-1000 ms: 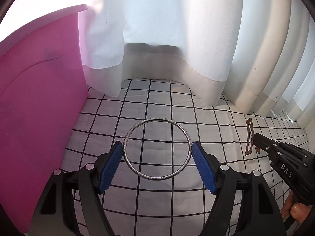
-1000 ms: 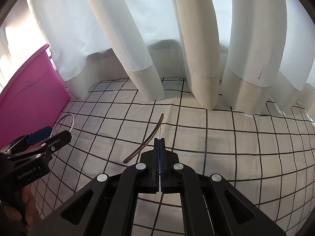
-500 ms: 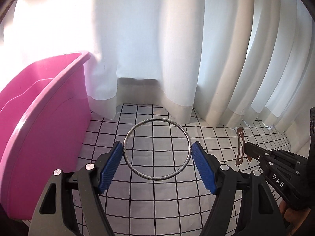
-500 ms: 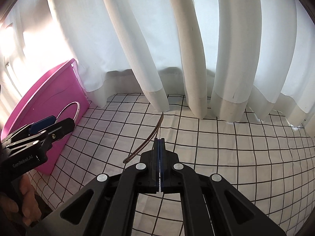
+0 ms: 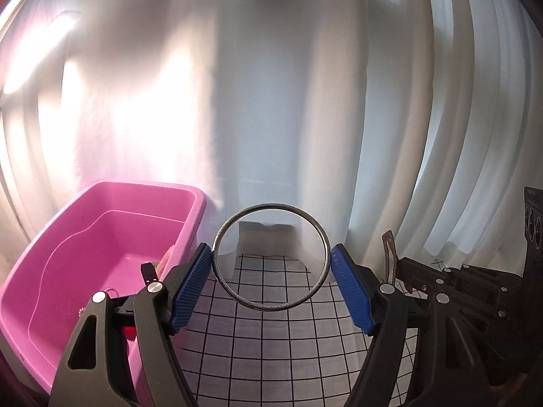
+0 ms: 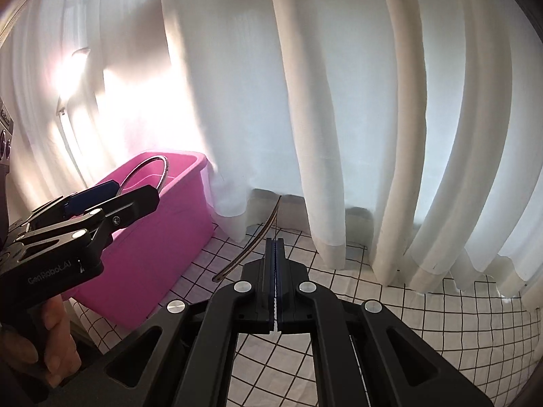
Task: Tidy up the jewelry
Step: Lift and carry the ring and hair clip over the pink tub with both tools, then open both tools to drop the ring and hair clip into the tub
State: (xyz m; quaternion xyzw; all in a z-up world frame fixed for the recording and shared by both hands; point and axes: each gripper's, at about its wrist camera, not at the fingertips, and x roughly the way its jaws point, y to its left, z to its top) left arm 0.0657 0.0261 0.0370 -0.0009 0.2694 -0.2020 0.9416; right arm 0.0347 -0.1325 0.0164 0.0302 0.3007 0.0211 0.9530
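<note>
My left gripper point(image 5: 271, 271) is shut on a silver bangle point(image 5: 234, 291), held by its sides between the blue pads, high above the checked cloth. The bangle also shows in the right wrist view point(image 6: 163, 166), in front of the pink bin. My right gripper point(image 6: 275, 247) is shut on a thin brown hair clip point(image 6: 251, 240) that sticks out up and left from the jaws. The clip shows in the left wrist view point(image 5: 388, 254) too. A pink bin point(image 5: 68, 237) stands at the left with small items in its bottom.
White curtains point(image 5: 271, 101) hang close behind the table. A white cloth with a black grid point(image 6: 407, 288) covers the table. The pink bin point(image 6: 152, 237) sits at the cloth's left edge. A hand point(image 6: 44, 346) holds the left gripper's handle.
Both grippers have risen well above the cloth with their items. The pink bin's inside has come into view from above on the left.
</note>
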